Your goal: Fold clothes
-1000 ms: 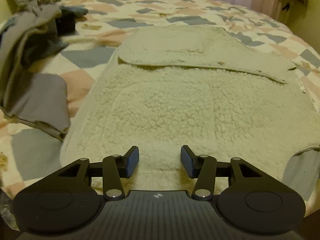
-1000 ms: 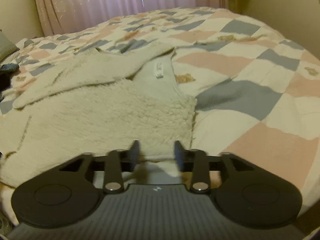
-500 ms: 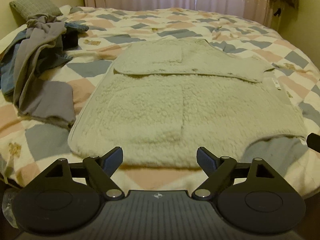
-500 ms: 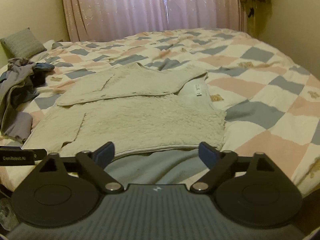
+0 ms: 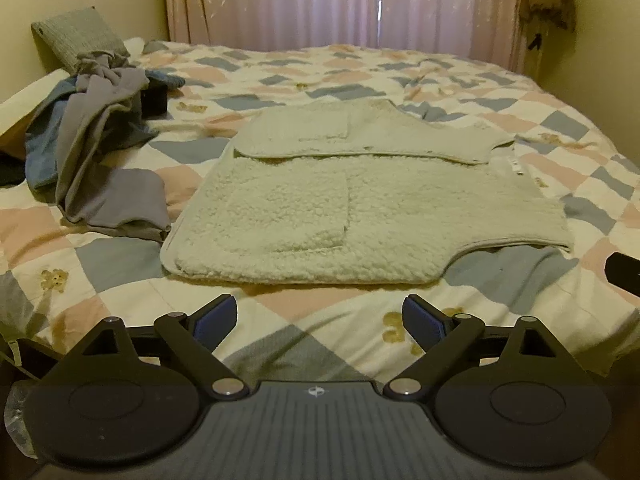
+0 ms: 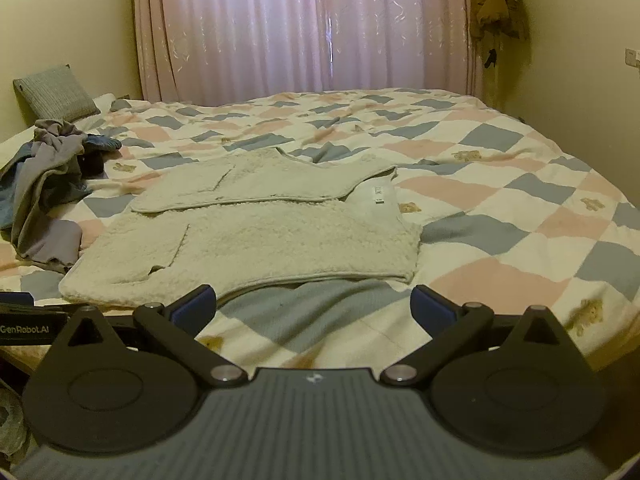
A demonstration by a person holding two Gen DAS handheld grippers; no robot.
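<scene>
A big bed (image 5: 500, 92) with a pink, blue and cream checked quilt sits in front of pink curtains (image 6: 304, 28). A fluffy cream fleece vest (image 5: 360, 208) lies flat in the middle of the bed, with its far side folded over the top. So one fold looks done, and more folds are likely left. A pile of gray and blue clothes (image 5: 92, 140) waits by the gray pillow (image 5: 76, 36), not folded yet. The left gripper (image 5: 318, 320) and right gripper (image 6: 314, 306) both hang near the bed's edge with fingers spread wide, holding nothing.
</scene>
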